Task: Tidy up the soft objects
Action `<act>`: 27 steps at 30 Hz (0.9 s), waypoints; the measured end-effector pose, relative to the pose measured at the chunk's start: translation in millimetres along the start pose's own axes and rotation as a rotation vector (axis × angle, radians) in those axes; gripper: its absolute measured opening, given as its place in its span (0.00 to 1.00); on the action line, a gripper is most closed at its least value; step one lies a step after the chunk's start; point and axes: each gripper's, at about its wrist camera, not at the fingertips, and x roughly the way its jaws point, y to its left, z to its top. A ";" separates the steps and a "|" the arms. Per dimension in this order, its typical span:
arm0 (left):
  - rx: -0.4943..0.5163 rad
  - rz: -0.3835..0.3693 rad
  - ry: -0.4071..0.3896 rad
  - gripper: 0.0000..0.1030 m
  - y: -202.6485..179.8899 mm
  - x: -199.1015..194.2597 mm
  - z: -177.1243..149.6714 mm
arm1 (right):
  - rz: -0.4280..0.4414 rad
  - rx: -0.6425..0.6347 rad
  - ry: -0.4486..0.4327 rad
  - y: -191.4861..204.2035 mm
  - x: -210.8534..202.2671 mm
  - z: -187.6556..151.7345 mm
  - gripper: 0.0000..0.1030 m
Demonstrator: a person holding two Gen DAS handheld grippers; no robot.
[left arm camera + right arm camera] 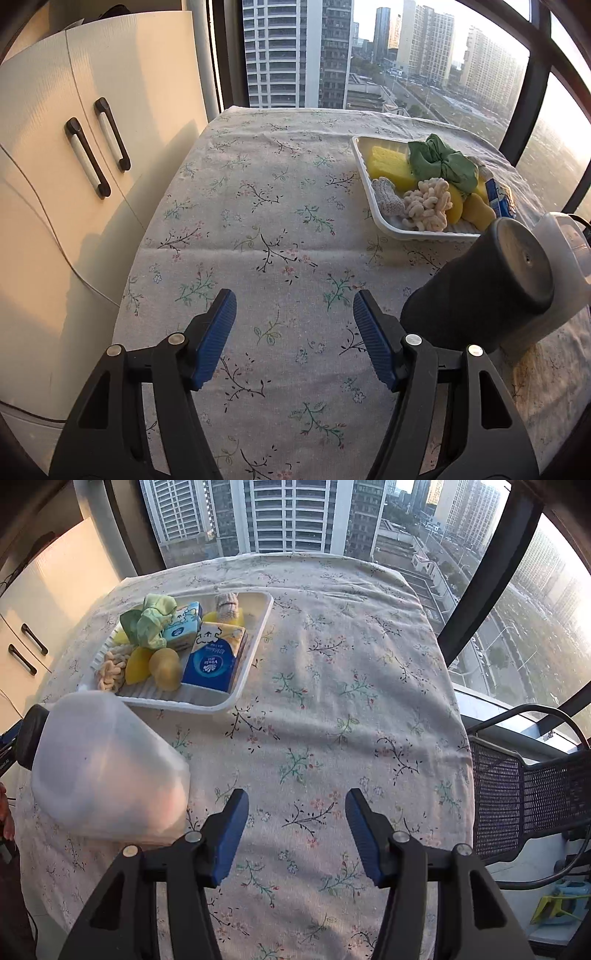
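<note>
Both grippers hang over bare cloth with fingers apart, nothing between them. The white tray (255, 653) of soft stuff sits ahead-left of the right gripper (295, 830) and ahead-right of the left gripper (295, 332), long side running toward the window. Looks about equally near to both; plenty of open table (240, 221) around, though the tray sits toward the far edge.

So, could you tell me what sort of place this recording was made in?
Probably a high-rise flat: a table under a floral tablecloth stands against a big window overlooking tower blocks, with white cupboard doors beside it and a mesh chair.
</note>
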 end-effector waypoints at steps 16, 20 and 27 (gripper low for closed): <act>-0.102 -0.054 -0.067 0.62 -27.9 -90.5 -83.1 | 0.109 -0.049 -0.254 116.9 -84.6 -134.5 0.70; -0.148 -0.035 -0.091 0.62 -35.8 -110.3 -86.5 | 0.086 -0.054 -0.309 144.2 -99.1 -138.6 0.79; -0.217 0.005 -0.080 0.64 -51.0 -133.6 -87.1 | 0.089 0.020 -0.380 160.5 -123.3 -142.7 0.89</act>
